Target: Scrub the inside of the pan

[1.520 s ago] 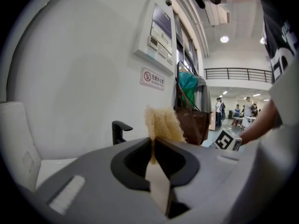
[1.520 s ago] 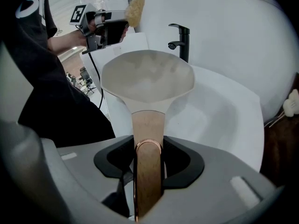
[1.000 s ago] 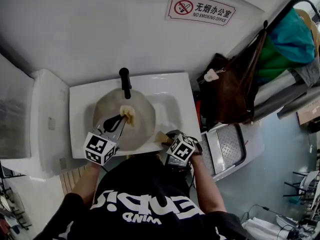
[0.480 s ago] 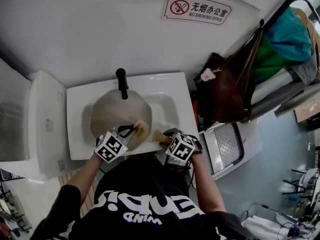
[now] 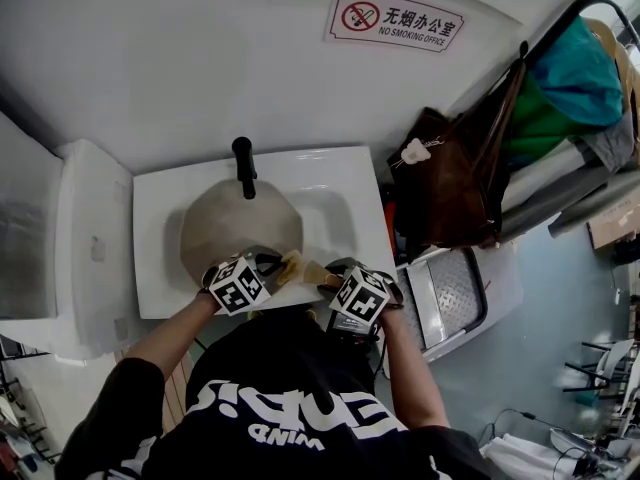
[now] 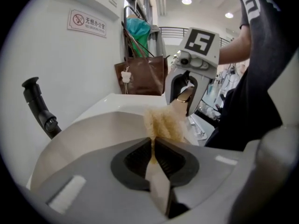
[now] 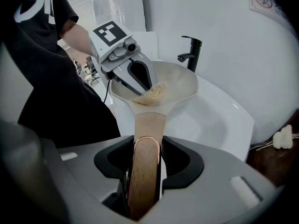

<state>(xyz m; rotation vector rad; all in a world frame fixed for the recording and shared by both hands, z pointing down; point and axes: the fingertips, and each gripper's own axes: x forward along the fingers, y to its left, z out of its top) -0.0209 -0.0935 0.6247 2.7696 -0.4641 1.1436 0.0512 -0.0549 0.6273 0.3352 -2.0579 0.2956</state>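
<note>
A beige pan (image 5: 240, 230) lies in the white sink (image 5: 345, 208), its wooden handle (image 7: 145, 167) pointing toward me. My right gripper (image 7: 145, 148) is shut on that handle; in the head view it (image 5: 338, 278) sits at the sink's near edge. My left gripper (image 6: 154, 141) is shut on a tan fibrous scrubber (image 6: 163, 122). The scrubber (image 5: 292, 263) rests on the pan's inside wall at the near right rim, close to where the handle joins. In the right gripper view the left gripper (image 7: 135, 78) reaches into the pan (image 7: 180, 83) with the scrubber (image 7: 152, 94) under its tips.
A black faucet (image 5: 244, 166) stands at the sink's back edge, over the pan's far rim. A white cabinet (image 5: 85, 248) adjoins the sink on the left. A brown bag (image 5: 455, 188) hangs to the right, above a grey tray (image 5: 455, 293). The wall is close behind.
My left gripper has moved with the scrubber from the pan's middle toward me and right, to the near rim by the handle. The right gripper and pan have stayed put.
</note>
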